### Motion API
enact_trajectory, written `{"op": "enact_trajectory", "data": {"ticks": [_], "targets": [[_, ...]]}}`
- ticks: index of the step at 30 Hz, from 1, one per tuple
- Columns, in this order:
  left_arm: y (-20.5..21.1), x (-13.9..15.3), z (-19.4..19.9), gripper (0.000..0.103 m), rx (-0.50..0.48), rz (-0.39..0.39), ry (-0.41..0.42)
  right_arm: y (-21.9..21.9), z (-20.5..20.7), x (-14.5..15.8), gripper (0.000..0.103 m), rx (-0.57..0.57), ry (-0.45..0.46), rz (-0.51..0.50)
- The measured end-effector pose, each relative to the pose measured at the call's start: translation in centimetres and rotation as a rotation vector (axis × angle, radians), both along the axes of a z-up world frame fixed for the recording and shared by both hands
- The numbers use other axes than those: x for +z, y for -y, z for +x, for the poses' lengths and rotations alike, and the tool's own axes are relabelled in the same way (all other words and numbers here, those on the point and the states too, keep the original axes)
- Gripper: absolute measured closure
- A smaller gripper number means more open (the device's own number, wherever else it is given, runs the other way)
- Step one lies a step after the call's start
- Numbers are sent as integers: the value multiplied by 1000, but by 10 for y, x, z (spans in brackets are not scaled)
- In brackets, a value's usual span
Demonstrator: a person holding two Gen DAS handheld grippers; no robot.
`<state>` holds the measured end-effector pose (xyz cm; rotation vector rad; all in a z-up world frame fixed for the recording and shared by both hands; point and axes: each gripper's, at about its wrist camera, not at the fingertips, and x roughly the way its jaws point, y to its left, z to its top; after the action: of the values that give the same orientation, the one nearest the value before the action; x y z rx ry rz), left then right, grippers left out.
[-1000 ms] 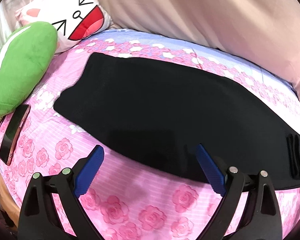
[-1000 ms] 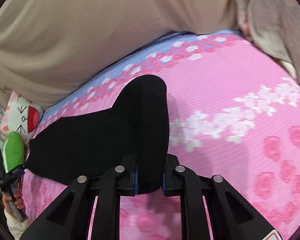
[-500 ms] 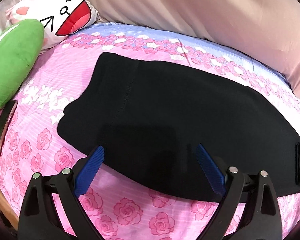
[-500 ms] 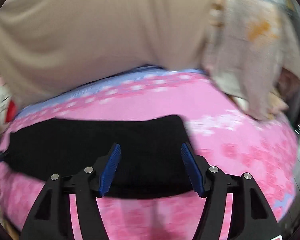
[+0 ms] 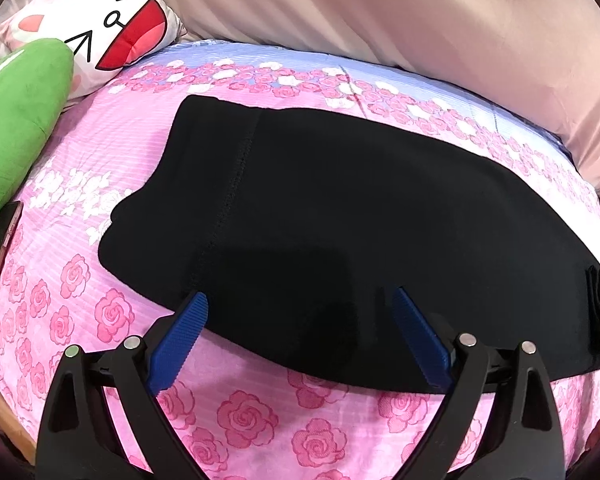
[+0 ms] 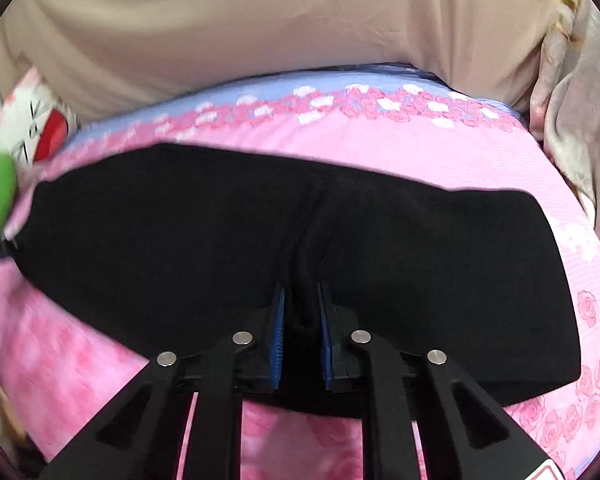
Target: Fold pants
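Black pants (image 5: 340, 216) lie flat in a long folded strip across the pink rose-print bed sheet (image 5: 112, 184). In the left wrist view my left gripper (image 5: 300, 300) is open, its blue pads over the near edge of the pants, holding nothing. In the right wrist view the pants (image 6: 180, 232) span the frame. My right gripper (image 6: 301, 292) is shut on a pinch of the pants' near edge, and the cloth puckers into creases at the pads.
A green cushion (image 5: 16, 120) and a white cartoon-face pillow (image 5: 100, 20) lie at the far left. A phone (image 5: 0, 252) lies near the left bed edge. A beige cover (image 5: 380, 12) runs along the back; a pale cloth (image 6: 580, 112) hangs at right.
My right gripper let go of the pants' end, opened, swung to the long near edge and shut on it. My left gripper moved closer over the pants, still open.
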<state>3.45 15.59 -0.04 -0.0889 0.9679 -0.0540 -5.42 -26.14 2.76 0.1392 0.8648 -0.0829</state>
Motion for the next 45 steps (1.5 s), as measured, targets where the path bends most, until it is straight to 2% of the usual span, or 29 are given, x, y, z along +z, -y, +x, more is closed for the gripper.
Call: {"op": "enact_trajectory", "data": {"ticks": [2,5,7,10,12,13,15,17,18,19,21,23,25,26,27,28,30,32,35,38,39,41,45], "targets": [[-4,2,3,11,10,-5,6,-8,8,17,90,23,31,55],[-12,6,6,11,29,-3,16,-43,28,33,90,131,79,121],[-20,6,8,11,46,-3,14,-69,45,22,90,187,52,128],[-36,6,10,11,72,-6,14,-96,67,-17,86,210,-30,105],[-55,5,11,11,106,-27,12,-100,62,-12,76,214,3,109],[-64,4,12,11,122,-45,10,-96,58,-6,75,206,11,148],[-93,1,13,11,184,-139,0,-84,49,7,70,183,54,228],[-117,-4,13,11,244,-234,-8,-73,38,18,63,146,89,239],[-131,-9,14,11,278,-302,-13,-66,33,21,61,129,100,238],[-138,-13,15,11,294,-336,-19,-62,29,23,61,113,102,242],[-147,-23,24,11,311,-390,-42,-57,24,22,59,91,97,252],[-143,-20,32,13,304,-377,-20,-52,19,20,59,82,96,253],[-133,-22,45,31,231,-433,-28,-49,18,18,55,66,89,262],[-127,-22,51,40,235,-398,-39,-46,15,17,53,57,91,275],[-121,-20,54,68,241,-355,-26,-42,15,15,52,49,92,289],[-114,-17,57,74,229,-321,-19,-39,14,15,52,38,93,299],[-102,0,56,80,208,-316,5,-30,11,14,52,12,99,309],[-81,29,49,81,142,-301,75,-20,7,17,51,-12,112,313],[-30,78,34,81,-8,-298,167,-4,1,20,46,-38,137,323],[46,107,16,81,-188,-280,205,6,-4,21,46,-48,150,324],[74,107,13,81,-246,-267,202,9,-6,20,46,-49,153,323],[117,95,8,81,-304,-231,179,13,-9,19,45,-46,155,316],[189,38,12,81,-358,-143,56,26,-20,14,44,-79,146,278]]}}
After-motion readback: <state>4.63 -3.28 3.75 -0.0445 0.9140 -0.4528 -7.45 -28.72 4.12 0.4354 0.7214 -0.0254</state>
